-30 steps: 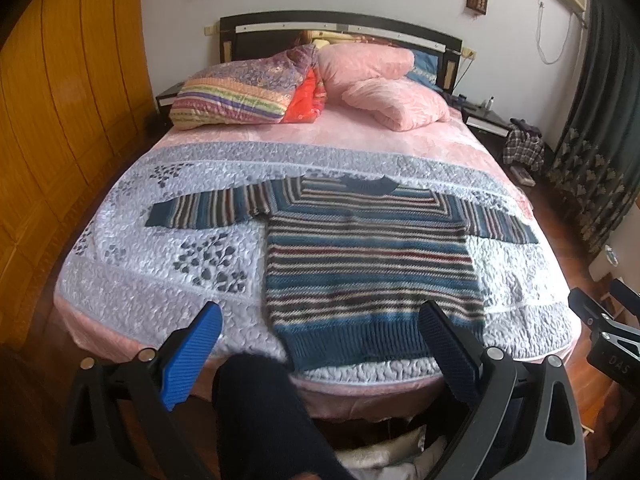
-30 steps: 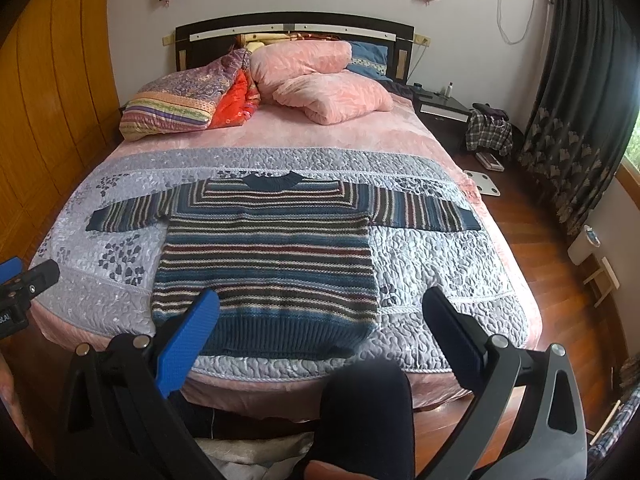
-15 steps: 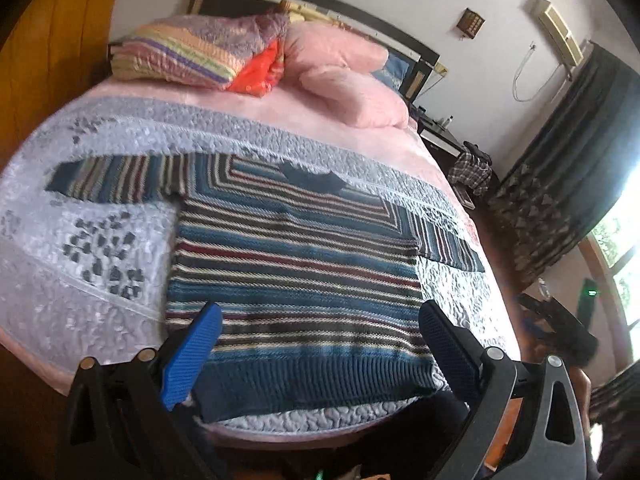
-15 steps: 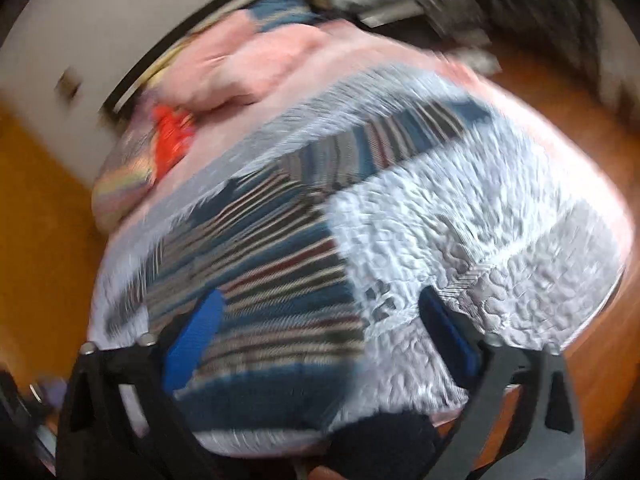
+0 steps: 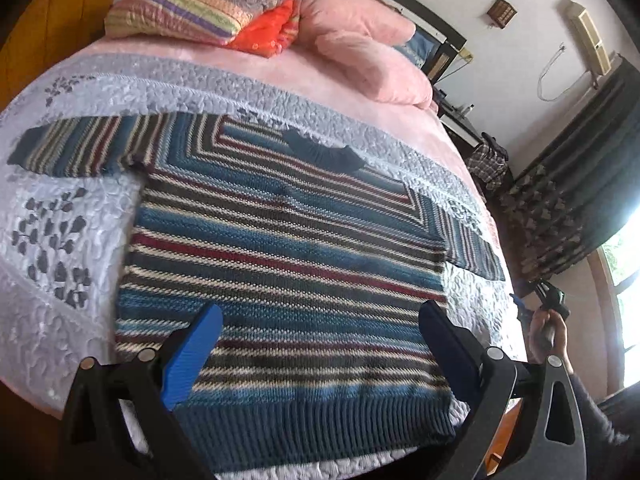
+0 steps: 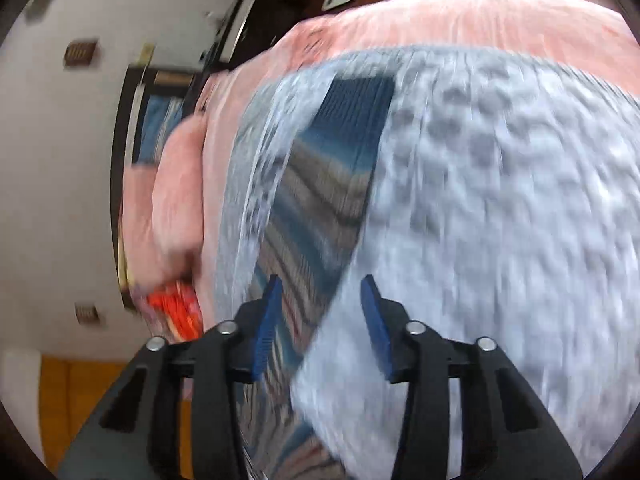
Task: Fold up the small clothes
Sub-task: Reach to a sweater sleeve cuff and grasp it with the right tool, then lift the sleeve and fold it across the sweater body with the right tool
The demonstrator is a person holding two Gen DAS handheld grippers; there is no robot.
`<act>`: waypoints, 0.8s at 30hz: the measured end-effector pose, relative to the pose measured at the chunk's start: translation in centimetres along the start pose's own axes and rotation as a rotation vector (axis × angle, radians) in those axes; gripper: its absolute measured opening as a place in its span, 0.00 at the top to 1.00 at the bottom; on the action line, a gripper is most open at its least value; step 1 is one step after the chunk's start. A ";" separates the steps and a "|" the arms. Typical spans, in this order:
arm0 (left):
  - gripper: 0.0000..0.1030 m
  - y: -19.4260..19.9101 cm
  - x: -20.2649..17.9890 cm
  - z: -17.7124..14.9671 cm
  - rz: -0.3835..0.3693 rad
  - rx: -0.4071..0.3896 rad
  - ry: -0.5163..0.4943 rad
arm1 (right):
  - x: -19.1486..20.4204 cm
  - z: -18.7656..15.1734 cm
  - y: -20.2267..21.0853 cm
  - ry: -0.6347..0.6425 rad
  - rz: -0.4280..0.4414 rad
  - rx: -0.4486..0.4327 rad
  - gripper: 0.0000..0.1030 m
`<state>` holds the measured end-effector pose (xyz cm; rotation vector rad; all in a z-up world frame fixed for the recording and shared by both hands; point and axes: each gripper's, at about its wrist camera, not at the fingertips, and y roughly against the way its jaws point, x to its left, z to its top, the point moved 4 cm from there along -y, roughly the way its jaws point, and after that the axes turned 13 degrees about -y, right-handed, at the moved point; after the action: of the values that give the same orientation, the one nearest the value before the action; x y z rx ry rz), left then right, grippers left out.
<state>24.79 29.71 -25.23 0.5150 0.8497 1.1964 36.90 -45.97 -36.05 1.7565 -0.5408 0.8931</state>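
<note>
Left tool (image 5: pixel 320 344): black frame, blue pads, silver screws; right tool (image 6: pixel 320 308) alike; dark sleeve (image 5: pixel 592 408).

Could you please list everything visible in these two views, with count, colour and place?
striped sweater: one, blue, maroon and cream stripes, flat on the bedspread, sleeves out
bedspread: one, grey-white quilted, over the bed
pink pillows: two, at the headboard end
folded quilt: one, multicoloured stripes with an orange part, beside the pillows
headboard: one, dark, against the wall
curtain: one, dark patterned, by the window
wall lights: two, brown, on the white wall
plaid cloth: one, beside the bed
left hand-held gripper: blue pads, jaws wide, above the hem
right hand-held gripper: blue pads, jaws parted, over the right sleeve
hand: one, holding the right gripper
</note>
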 end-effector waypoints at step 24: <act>0.04 -7.6 2.8 -0.4 -0.135 0.057 0.171 | 1.4 9.9 -8.0 0.049 -0.092 -0.092 0.84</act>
<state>29.36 30.02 -31.94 0.3981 1.0511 1.1059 46.58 -52.31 -41.49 1.6584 -0.4589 0.8318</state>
